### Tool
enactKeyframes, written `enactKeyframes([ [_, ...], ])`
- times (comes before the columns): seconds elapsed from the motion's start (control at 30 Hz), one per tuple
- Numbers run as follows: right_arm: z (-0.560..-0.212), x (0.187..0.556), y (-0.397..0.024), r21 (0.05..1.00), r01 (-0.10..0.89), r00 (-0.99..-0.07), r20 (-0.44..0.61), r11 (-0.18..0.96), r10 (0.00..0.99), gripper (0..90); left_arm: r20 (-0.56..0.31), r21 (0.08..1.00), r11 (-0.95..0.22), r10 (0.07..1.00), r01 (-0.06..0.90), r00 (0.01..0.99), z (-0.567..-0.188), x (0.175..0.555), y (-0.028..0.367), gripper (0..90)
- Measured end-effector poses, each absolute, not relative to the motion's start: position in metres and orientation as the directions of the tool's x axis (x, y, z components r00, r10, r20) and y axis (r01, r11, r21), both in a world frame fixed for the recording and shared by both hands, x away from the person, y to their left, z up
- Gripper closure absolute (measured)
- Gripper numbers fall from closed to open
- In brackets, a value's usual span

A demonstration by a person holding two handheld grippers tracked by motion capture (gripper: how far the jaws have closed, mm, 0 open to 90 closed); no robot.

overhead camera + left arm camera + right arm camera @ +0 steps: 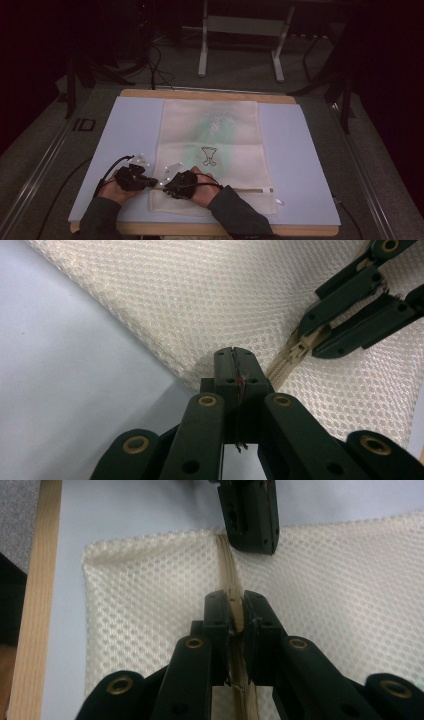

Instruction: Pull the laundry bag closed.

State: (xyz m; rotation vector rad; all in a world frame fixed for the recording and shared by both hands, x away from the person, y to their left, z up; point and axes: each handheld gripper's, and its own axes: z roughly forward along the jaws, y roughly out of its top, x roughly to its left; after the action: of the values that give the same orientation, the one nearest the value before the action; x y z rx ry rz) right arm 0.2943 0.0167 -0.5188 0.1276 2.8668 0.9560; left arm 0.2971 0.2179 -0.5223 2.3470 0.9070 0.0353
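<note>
Mesh bag (212, 150) lies flat on the pale blue mat (310, 165), its zipper (231, 587) near the person's edge. Left gripper (234, 357) is clenched on the bag's edge at the zipper's end; right gripper (234, 611) grasps the zipper pull. A sideways tug could probably jam the slider or slip the thin mesh free. Mat rests on a wooden board (200, 93); the room behind is dark, with a metal stand (242, 30).

Cream mesh bag (212, 150) lies flat on the blue tabletop (310, 165); its zipper (231, 575) crosses the near end; faint green print mid-bag.
</note>
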Motion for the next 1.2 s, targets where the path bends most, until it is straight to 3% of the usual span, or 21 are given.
enactKeyframes([
  [1.2, -0.502, 0.295, -0.016, 0.53, 0.02, -0.99, -0.108, 0.848, 0.09, 82.1, -0.181, 0.557, -0.578, 0.616, 0.596, 0.767, -0.522, 0.297, 0.218, 90.0],
])
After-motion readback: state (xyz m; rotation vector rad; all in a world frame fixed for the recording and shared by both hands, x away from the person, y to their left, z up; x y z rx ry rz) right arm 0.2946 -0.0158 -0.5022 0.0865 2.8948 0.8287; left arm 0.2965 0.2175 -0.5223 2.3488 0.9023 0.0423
